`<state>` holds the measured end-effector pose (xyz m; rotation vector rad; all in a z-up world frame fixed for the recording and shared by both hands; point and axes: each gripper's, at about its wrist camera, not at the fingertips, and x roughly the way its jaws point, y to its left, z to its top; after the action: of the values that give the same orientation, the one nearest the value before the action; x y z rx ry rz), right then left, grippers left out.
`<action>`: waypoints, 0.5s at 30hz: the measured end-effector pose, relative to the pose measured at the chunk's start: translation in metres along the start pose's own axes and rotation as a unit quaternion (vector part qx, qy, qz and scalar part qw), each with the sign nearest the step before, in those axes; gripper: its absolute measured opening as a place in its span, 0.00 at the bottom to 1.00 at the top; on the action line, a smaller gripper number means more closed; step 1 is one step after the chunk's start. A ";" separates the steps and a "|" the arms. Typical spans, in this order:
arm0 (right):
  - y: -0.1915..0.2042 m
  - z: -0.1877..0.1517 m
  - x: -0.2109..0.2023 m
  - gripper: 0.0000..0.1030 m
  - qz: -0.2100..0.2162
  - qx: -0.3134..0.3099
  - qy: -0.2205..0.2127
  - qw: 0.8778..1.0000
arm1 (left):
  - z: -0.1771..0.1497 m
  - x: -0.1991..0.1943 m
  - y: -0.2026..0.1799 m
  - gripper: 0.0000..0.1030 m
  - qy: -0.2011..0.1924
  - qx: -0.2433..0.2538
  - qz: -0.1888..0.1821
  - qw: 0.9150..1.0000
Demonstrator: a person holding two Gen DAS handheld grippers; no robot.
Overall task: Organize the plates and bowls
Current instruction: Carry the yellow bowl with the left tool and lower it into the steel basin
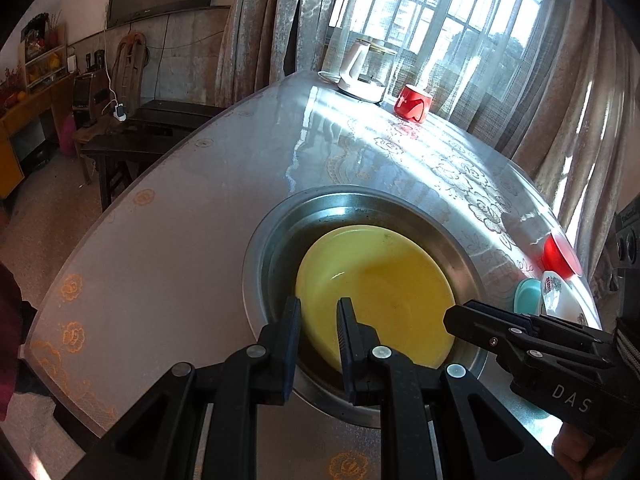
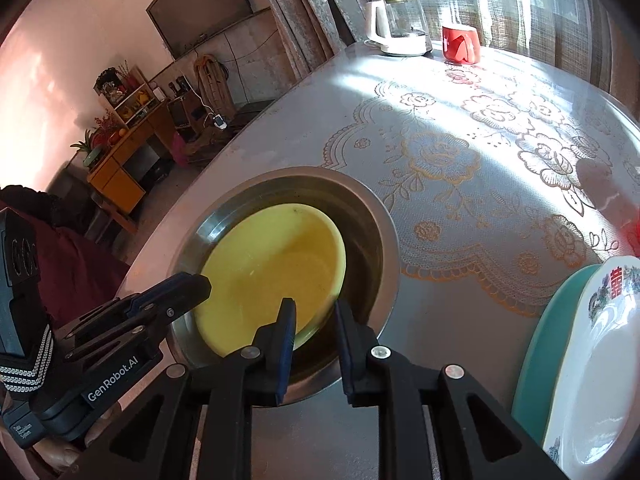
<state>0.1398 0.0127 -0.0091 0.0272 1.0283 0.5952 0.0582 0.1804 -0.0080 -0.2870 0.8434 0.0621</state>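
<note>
- Lying tilted inside a round steel basin point(image 1: 276, 236) sunk into the table point(image 1: 168, 240), a yellow bowl point(image 1: 384, 288) leans with its near rim against the basin's wall.
- Left gripper point(image 1: 319, 312) hangs over the bowl's near-left rim; its jaws stand a narrow gap apart, and whether the pads actually press on the rim I cannot tell.
- Right gripper point(image 2: 315, 312) sits at the bowl's near-right edge, jaws slightly parted, the left finger point(image 2: 286, 328) in front of the rim; nothing looks pinched.
- Beside the basin, on the right, a white patterned plate point(image 2: 600, 360) rests on a teal plate point(image 2: 536, 360).
- At the table's far end stand a glass kettle point(image 2: 400, 24) and a red mug point(image 2: 460, 44).
</note>
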 end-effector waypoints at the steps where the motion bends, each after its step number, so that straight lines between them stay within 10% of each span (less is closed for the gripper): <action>1: 0.002 0.000 0.000 0.21 -0.002 -0.004 0.000 1.000 | 0.000 0.000 0.000 0.17 0.000 0.001 0.000 1.000; 15: 0.003 -0.004 0.001 0.21 -0.014 -0.035 -0.016 0.999 | -0.005 -0.001 -0.008 0.18 -0.003 0.015 0.009 1.000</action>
<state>0.1351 0.0149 -0.0112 -0.0390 0.9751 0.6023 0.0555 0.1713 -0.0086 -0.2507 0.8409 0.0675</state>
